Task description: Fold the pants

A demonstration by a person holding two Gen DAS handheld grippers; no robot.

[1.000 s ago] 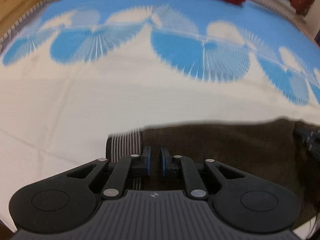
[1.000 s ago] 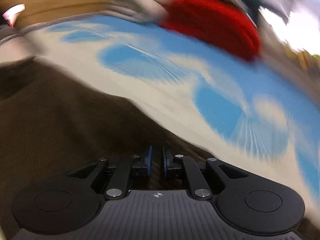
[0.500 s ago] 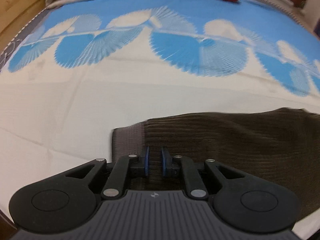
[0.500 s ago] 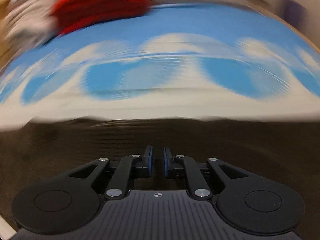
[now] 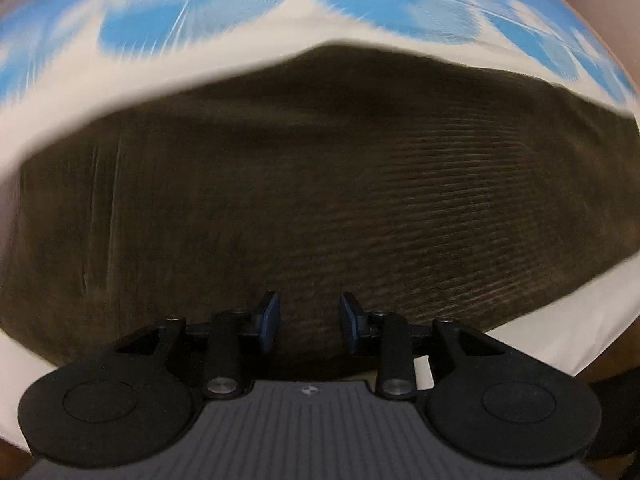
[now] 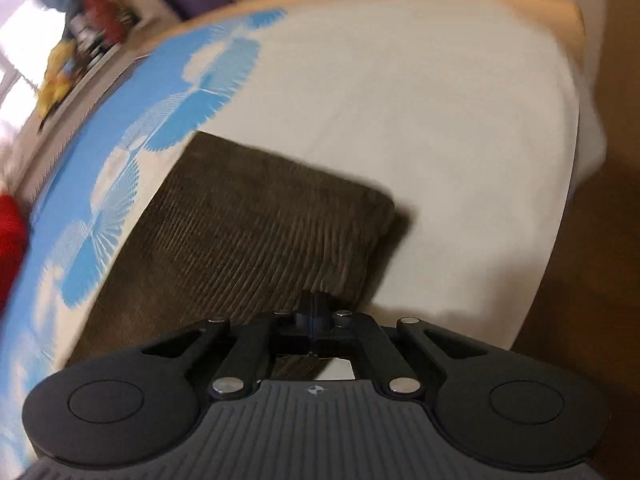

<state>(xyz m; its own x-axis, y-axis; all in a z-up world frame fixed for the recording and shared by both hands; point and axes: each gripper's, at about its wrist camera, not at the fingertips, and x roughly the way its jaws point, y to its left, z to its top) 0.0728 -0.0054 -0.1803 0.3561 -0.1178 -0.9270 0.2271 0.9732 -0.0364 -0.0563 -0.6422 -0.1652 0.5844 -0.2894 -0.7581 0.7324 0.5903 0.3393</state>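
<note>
Brown pants (image 5: 320,184) lie flat on the bed (image 6: 400,100). Left fingers (image 5: 270,316) are opening above them, nothing between. Right fingers (image 6: 316,312) are closed and empty at the pants' near corner.

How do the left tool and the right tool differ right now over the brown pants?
The left tool has its blue pads apart and opening, nothing pinched between them; the right tool is shut tight. The left tool sits over the broad middle of the brown pants; the right tool sits at their near edge by a folded corner, over the white sheet. Both point down at the pants.
</note>
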